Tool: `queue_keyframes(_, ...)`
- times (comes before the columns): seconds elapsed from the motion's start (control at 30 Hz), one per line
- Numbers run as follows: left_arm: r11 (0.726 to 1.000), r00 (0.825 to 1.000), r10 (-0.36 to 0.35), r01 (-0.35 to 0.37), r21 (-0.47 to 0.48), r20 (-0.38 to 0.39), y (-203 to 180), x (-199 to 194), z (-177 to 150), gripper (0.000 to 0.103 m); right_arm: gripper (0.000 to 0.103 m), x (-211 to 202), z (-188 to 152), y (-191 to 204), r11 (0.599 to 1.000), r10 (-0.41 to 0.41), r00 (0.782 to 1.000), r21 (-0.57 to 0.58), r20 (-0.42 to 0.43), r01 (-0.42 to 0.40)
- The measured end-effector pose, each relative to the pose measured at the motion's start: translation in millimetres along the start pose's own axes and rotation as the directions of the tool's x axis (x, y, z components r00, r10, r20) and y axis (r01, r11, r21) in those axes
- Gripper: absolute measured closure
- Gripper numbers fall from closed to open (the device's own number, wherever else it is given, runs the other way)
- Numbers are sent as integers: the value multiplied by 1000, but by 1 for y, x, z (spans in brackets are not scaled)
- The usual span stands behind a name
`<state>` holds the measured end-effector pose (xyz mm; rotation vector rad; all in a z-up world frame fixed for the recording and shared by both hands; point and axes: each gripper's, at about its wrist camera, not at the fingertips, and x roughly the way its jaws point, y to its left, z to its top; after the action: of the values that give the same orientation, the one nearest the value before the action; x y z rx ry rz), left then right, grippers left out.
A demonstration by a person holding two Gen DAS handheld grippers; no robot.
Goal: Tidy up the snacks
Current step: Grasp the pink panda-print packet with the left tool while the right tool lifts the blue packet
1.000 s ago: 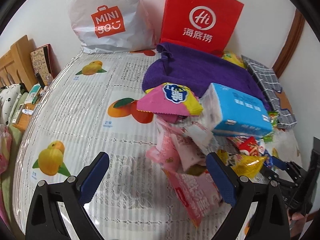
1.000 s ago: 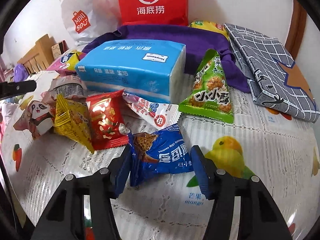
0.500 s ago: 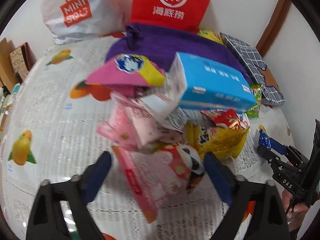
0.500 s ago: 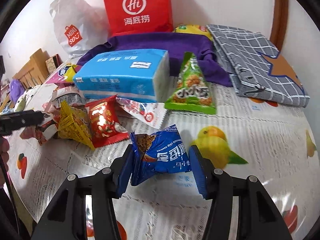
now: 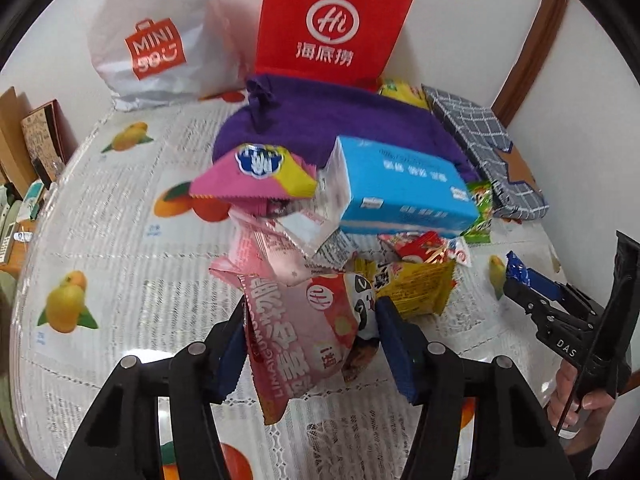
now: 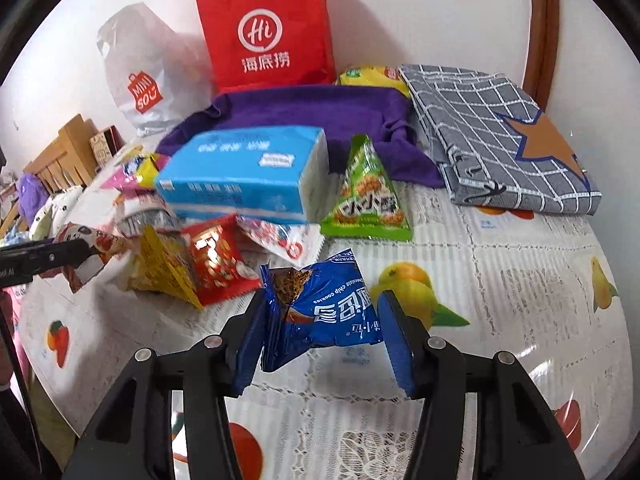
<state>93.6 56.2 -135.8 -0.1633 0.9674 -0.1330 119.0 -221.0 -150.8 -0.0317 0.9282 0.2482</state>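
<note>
From the left wrist, the left tool (image 5: 310, 344) has just been closing and its jaws now press both sides of the pink panda packet (image 5: 308, 328), at the near edge of the snack heap on the bench (image 5: 120, 240), likely to lift it clear. From the right wrist, the right tool (image 6: 320, 340) grips the crumpled blue cookie packet (image 6: 320, 308), held apart from the heap.
</note>
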Motion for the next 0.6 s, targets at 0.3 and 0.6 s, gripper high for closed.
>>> queue_keyframes(0.3, 1000, 998, 1, -3, 28, 64, -12, -22, 28, 45, 49, -26, 34, 10, 1000, 2, 999, 5, 54, -2)
queue_keyframes(0.6, 998, 995, -40, 35, 55, 92, -29, -22, 78, 45, 49, -31, 89, 7, 999, -11, 995, 46, 95, 6)
